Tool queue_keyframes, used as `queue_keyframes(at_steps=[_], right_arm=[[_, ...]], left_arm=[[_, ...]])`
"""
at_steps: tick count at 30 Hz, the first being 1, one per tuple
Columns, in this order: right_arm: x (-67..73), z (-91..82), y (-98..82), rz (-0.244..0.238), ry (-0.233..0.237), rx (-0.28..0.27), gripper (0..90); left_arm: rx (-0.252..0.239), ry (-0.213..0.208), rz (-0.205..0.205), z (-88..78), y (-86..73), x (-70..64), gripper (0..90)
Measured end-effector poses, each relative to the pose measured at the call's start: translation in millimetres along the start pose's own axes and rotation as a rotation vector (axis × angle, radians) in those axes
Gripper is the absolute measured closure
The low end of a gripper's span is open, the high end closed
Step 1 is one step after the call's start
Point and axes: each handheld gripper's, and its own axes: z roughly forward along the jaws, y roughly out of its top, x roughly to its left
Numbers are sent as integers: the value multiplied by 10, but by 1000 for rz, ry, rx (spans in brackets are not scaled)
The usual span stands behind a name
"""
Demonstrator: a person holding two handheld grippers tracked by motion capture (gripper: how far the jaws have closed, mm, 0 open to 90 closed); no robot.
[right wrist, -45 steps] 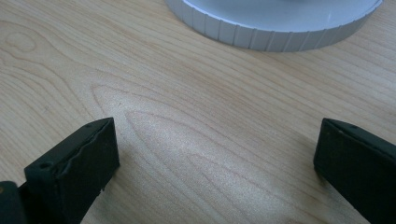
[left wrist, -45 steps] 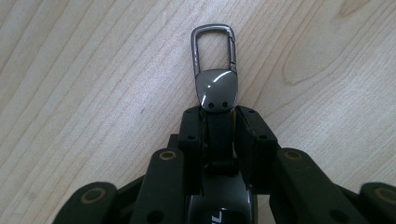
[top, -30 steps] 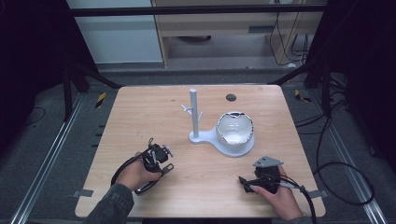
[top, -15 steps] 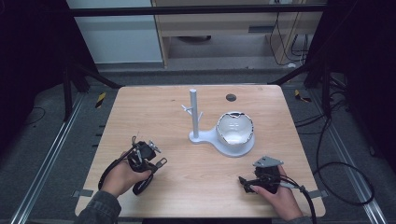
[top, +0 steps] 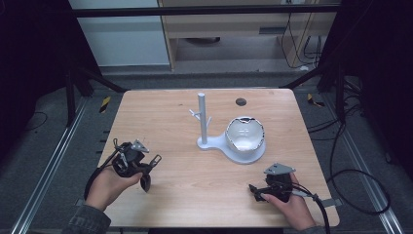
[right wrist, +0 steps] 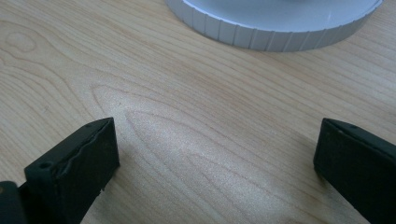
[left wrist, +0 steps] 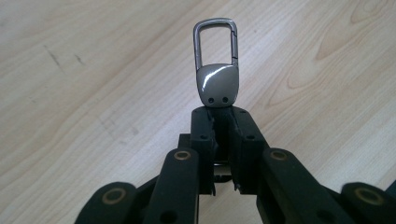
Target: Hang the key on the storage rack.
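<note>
Metal carabiner clip (left wrist: 216, 65) — seen close in the left gripper view — is clamped at its base between the closed jaws of the left gripper (left wrist: 221, 122), above the wooden table (top: 195, 185). The high view places that gripper (top: 146, 170) at the table's left front. The right gripper (right wrist: 215, 149) — jaws spread, nothing between them — faces the white stand (top: 229, 144)'s ribbed base rim (right wrist: 261, 35).

You've got a silver-grey clip (left wrist: 216, 77) in black jaws, a white stand (top: 233, 146), and a pale wood-grain table (top: 195, 190).
</note>
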Motion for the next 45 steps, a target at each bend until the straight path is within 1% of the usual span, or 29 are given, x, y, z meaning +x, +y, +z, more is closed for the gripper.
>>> queue_keyframes(at_steps=[1, 2, 5, 9, 13, 16, 25, 30, 35, 36, 38, 43, 45], right_arm=[[0, 0, 0, 0, 0, 0, 5], [0, 0, 0, 0, 0, 0, 5], [0, 0, 0, 0, 0, 0, 5], [1, 0, 0, 0, 0, 0, 5], [1, 0, 0, 1, 0, 0, 5], [0, 0, 0, 0, 0, 0, 5], [1, 0, 0, 0, -1, 0, 5], [1, 0, 0, 0, 0, 0, 5], [0, 0, 0, -1, 0, 0, 5], [0, 0, 0, 0, 0, 0, 5], [0, 0, 0, 0, 0, 0, 5], [0, 1, 1, 0, -1, 1, 5], [-1, 1, 1, -1, -1, 1, 5]], left_arm=[[-1, 3, 7, -19, 10, -1, 808], [-13, 10, 7, -37, 19, -4, 808], [-47, 12, 1, -80, 50, -7, 808], [-67, 17, 0, -88, 95, -20, 808], [-93, 21, 13, -96, 144, -53, 808], [-98, 19, 25, -101, 186, -92, 808], [-113, 30, 57, -113, 341, -178, 808], [-135, 34, 72, -161, 476, -231, 808], [-157, 43, 92, -208, 666, -296, 808], [-169, 49, 90, -212, 708, -313, 808], [-170, 63, 107, -216, 803, -341, 808], [-187, 85, 125, -187, 965, -390, 808], [-208, 93, 118, -199, 1016, -406, 808]])
